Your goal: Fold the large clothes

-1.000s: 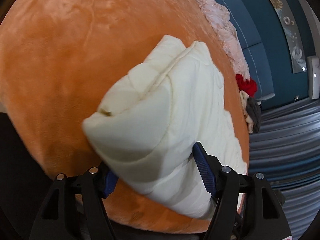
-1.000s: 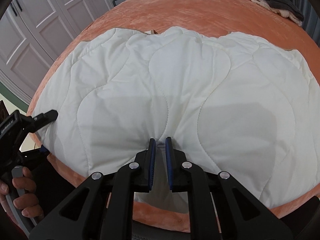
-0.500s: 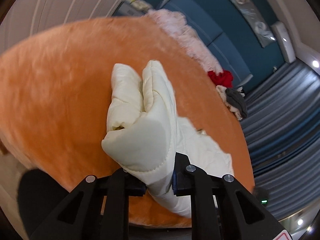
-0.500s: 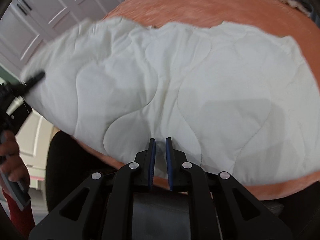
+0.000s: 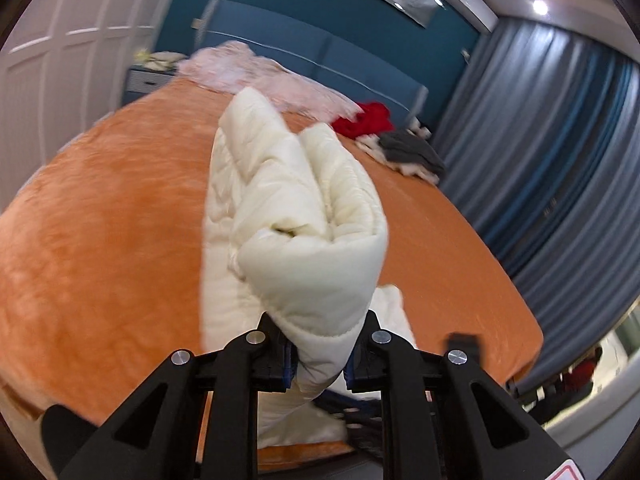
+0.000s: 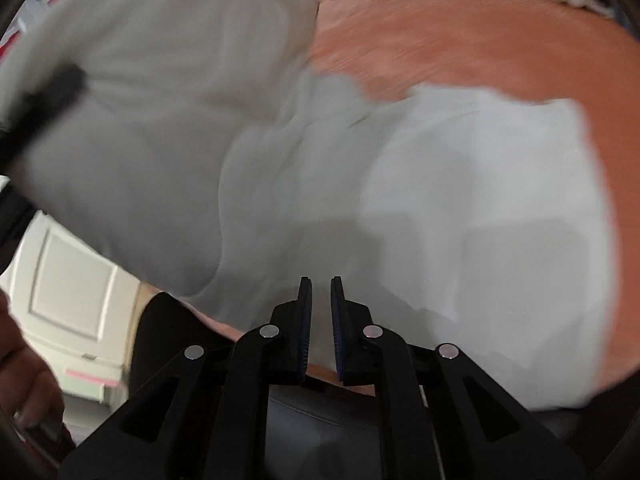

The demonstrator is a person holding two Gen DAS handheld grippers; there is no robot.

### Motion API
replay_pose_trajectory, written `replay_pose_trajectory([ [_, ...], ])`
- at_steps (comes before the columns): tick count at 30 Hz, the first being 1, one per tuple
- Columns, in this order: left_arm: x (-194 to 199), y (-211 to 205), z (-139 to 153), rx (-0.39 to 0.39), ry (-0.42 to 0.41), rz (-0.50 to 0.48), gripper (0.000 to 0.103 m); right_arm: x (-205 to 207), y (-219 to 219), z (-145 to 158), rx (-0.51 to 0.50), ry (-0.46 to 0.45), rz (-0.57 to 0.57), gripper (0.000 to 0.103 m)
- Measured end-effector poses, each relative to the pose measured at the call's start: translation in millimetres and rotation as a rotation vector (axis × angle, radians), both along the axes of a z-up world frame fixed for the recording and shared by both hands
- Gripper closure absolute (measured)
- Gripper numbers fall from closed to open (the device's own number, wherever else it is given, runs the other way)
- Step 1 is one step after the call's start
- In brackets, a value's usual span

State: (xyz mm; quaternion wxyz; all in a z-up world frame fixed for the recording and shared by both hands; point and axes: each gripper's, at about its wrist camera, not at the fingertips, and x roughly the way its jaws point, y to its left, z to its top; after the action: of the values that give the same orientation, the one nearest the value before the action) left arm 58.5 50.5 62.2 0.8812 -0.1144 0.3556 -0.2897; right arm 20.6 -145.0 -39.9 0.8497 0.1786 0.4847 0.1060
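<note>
Between left fingers (image 5: 276, 344): bunched quilt (image 5: 304, 216)

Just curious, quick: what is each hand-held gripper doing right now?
Left hand-held gripper: shut on a bunched corner of the cream quilted garment.
Right hand-held gripper: shut on the same garment's near edge.

The quilted garment (image 5: 304, 216) lies on the bed (image 5: 100, 240), one corner raised in the left claw (image 5: 318, 350). Clothing pile (image 5: 400, 148) sits at the bed's far right, before the curtains (image 5: 540, 160).
</note>
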Motion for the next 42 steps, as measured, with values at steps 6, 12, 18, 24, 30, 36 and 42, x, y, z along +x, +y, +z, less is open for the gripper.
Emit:
replay_pose_trajectory([
  [6, -8, -76, -37, 0.081, 0.053, -0.138, 0.089, -44, -79, 14, -0.061, -0.010, -0.179, 0.093],
  [12, -25, -129, -91, 0.199, 0.109, -0.219, 0.089, -61, -109, 20, -0.057, -0.012, -0.271, 0.093],
  [18, -30, -140, -117, 0.256, 0.148, -0.221, 0.086, -53, -123, 42, -0.022, -0.051, -0.296, 0.082],
  [24, -39, -128, -90, 0.250, 0.127, -0.214, 0.069, -17, -130, 76, 0.048, -0.143, -0.258, 0.048],
  [30, -56, -102, -59, 0.162, 0.122, -0.236, 0.045, 36, -112, 71, 0.079, -0.050, -0.214, 0.039],
  [36, -37, -35, -41, 0.096, 0.144, -0.045, 0.041, 45, -94, 53, 0.051, 0.024, -0.127, 0.077],
  [42, -1, -7, -50, 0.143, 0.203, 0.101, 0.044, 9, -102, 77, -0.090, -0.067, -0.147, 0.089],
])
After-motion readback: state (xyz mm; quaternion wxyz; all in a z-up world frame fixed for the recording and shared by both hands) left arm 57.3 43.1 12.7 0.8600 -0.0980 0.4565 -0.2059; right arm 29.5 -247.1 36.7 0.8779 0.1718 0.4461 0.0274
